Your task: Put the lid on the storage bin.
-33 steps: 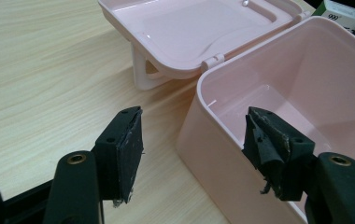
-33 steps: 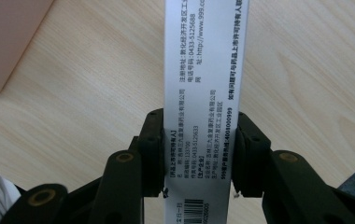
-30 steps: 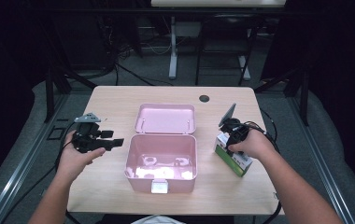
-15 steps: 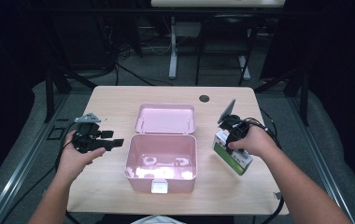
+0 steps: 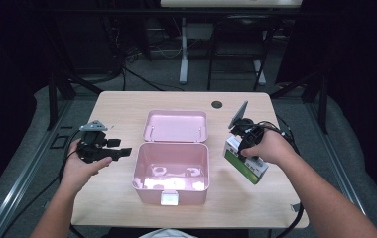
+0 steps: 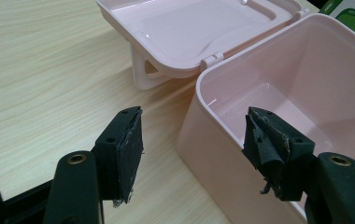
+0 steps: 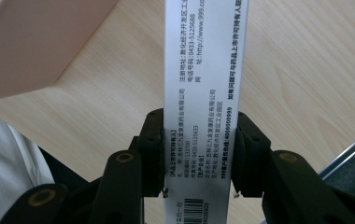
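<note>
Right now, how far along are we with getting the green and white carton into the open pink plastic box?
Done: the pink plastic box sits with its lid open. In hand: the right gripper clamps the green and white carton, tilted beside the box. The left gripper waits open at the box's corner. Left: carrying the carton over and setting it inside.

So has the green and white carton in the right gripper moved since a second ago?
Yes, slightly. The carton, clamped in the right gripper, has lifted off the table, drifting a little toward the open pink box.
</note>
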A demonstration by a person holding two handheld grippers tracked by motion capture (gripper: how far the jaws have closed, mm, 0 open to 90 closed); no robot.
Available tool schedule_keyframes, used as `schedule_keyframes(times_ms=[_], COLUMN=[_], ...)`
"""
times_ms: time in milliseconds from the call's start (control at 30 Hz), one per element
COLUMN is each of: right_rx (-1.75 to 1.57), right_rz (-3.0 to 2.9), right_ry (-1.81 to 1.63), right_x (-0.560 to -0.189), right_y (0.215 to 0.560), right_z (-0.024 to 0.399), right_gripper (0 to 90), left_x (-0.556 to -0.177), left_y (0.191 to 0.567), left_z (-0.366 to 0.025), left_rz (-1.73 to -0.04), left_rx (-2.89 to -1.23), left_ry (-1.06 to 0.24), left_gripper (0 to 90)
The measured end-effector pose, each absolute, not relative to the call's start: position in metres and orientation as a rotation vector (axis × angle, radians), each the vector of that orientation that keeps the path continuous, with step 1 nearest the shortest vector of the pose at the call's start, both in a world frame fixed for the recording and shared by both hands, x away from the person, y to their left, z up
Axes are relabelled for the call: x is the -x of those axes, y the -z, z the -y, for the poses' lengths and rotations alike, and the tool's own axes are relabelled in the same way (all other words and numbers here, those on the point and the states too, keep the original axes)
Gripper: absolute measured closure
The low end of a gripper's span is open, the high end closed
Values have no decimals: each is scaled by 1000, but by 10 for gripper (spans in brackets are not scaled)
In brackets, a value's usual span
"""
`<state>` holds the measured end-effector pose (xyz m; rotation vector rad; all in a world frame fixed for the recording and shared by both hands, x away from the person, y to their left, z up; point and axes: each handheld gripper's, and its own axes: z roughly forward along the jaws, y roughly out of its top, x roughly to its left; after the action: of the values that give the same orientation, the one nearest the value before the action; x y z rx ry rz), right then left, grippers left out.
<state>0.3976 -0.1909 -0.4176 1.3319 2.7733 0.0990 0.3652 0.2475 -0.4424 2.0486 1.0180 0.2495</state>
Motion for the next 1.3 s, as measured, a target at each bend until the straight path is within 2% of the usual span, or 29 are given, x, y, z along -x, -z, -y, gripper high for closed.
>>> schedule_keyframes(times_ms=[1300], right_rx=[-1203], right_rz=[-2814], right_ry=[-133], right_x=[-379], right_y=[361], right_z=[159], right_gripper=[611], left_x=[-365], left_y=[444], left_z=[-246], left_rz=[-1020], left_rx=[-2054], left_ry=[-254], left_gripper=[380])
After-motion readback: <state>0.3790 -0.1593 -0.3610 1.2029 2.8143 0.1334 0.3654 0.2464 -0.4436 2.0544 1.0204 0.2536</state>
